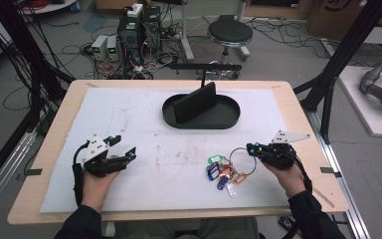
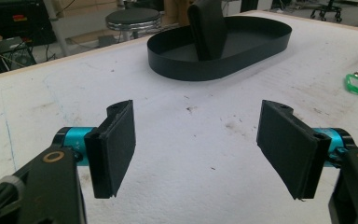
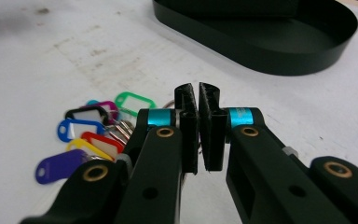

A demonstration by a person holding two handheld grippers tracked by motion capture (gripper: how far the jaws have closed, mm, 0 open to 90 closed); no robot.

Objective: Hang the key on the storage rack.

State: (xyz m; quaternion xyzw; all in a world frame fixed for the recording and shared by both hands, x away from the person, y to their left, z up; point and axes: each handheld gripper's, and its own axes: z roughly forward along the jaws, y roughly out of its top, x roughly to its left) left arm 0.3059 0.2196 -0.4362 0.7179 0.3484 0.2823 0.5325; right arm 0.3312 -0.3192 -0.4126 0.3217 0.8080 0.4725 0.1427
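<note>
Left gripper: it hovers over the left part of the white mat, jaws spread wide with nothing between them. In the left gripper view bare mat shows between the two pads.
Room on the left: the mat around this gripper is free up to the left edge of the table.
Tray: black and oval, it stands at the far middle of the mat, well apart from both grippers. A dark upright piece stands inside it.
Key ring: it is near the front right of the mat, and the coloured tags lie fanned on the mat to its left.
Right gripper: the jaws are clenched on the key ring at its right side. In the right gripper view the pads are pressed together.
Room on the right: the hand is near the right edge of the mat; open mat lies between the tags and the tray.
</note>
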